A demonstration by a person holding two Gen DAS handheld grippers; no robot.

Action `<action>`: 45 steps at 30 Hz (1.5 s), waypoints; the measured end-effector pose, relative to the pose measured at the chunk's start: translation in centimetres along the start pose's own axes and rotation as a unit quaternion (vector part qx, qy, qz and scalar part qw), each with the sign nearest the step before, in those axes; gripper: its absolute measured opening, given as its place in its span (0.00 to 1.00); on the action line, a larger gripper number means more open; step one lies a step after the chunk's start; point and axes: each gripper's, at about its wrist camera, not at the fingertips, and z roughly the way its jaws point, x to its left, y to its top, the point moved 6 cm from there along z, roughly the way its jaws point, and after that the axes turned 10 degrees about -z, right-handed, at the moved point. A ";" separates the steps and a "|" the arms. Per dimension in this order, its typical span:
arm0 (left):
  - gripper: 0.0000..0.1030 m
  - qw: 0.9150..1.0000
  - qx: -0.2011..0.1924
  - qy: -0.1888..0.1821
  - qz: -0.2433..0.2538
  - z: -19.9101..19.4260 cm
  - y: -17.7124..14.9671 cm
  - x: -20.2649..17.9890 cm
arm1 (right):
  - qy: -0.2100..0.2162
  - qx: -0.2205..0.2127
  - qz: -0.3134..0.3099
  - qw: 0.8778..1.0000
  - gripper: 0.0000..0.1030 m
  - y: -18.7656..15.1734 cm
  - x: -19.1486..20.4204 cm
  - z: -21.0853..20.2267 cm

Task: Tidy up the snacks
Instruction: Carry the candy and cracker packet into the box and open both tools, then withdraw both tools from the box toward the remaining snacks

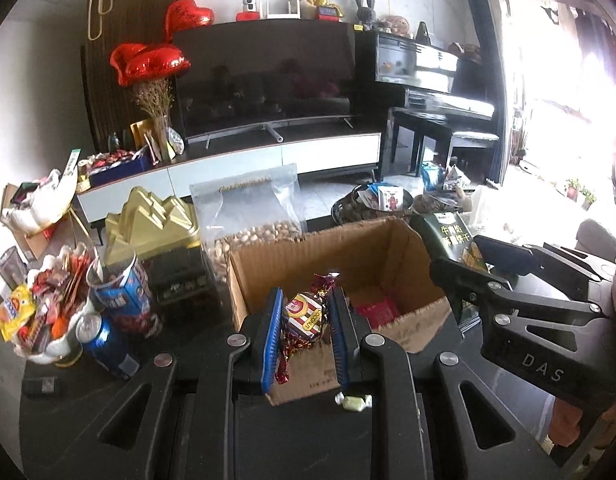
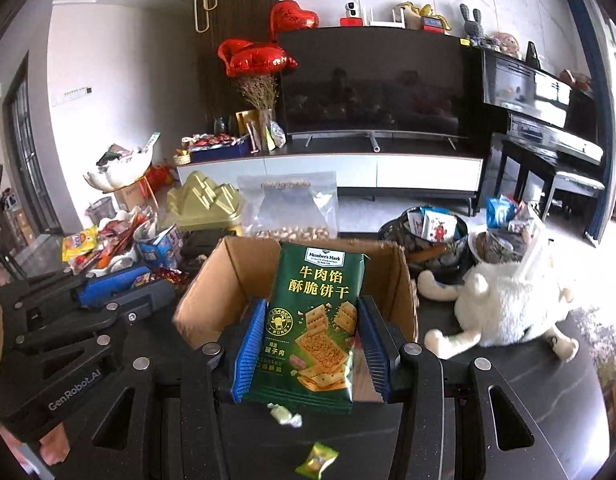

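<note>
My left gripper (image 1: 306,320) is shut on a red-and-white striped wrapped candy (image 1: 304,317) and holds it over the near edge of an open cardboard box (image 1: 268,264). My right gripper (image 2: 309,340) is shut on a green cracker packet (image 2: 313,320) and holds it upright over the same box (image 2: 228,276). The packet (image 1: 453,236) and the right gripper (image 1: 503,268) also show at the box's right side in the left wrist view. A red packet (image 1: 377,312) lies inside the box. The left gripper (image 2: 108,288) shows at the left in the right wrist view.
On the dark table: a pale wrapped candy (image 1: 353,402), a green candy (image 2: 317,458), a bag of nuts (image 1: 254,216), a gold box (image 1: 152,220), blue cans (image 1: 108,344), a white bowl of snacks (image 1: 48,312), a white plush toy (image 2: 503,300), dark snack tins (image 2: 427,236).
</note>
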 end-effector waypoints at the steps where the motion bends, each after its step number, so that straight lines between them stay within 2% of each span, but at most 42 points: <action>1: 0.23 1.000 0.001 0.001 0.002 0.3 0.2 0.0 | 0.002 0.001 0.002 1.000 0.46 0.2 -0.1 0.3; 9: 0.23 1.000 0.001 0.014 0.011 3.3 2.4 -0.1 | -0.001 0.011 0.006 1.000 0.46 1.6 -1.3 3.2; 12: 0.26 1.000 0.002 0.019 0.013 4.3 3.1 -0.1 | -0.002 0.018 0.007 1.000 0.46 1.7 -1.7 4.0; 14: 0.40 1.000 0.004 0.022 0.010 4.7 3.5 0.0 | -0.006 0.027 0.014 1.000 0.47 1.7 -2.2 4.5; 17: 0.45 0.999 -0.003 0.035 0.006 4.2 3.4 0.4 | -0.022 0.037 0.018 0.999 0.50 1.4 -2.8 4.5; 19: 0.49 0.999 -0.006 0.033 0.012 3.6 2.9 0.2 | -0.029 0.035 0.017 0.999 0.53 1.2 -3.0 4.0; 23: 0.54 1.000 -0.003 0.021 0.013 2.1 1.3 -0.5 | -0.036 0.025 0.017 0.999 0.54 0.3 -2.7 1.8; 32: 0.55 1.000 0.003 -0.013 0.022 -1.7 -2.3 -2.5 | -0.052 0.020 0.027 0.998 0.56 -2.8 -2.3 -3.5; 36: 0.61 0.999 -0.003 -0.027 0.034 -3.4 -3.4 -3.8 | -0.059 0.027 0.049 0.997 0.57 -4.5 -2.5 -5.7; 39: 0.62 0.998 -0.007 -0.030 0.048 -4.4 -4.3 -4.5 | -0.070 0.033 0.057 0.995 0.60 -6.0 -2.6 -7.0; 45: 0.62 0.997 0.004 -0.050 0.053 -5.2 -6.4 -5.4 | -0.076 0.053 0.092 0.991 0.60 -9.0 -2.9 -8.4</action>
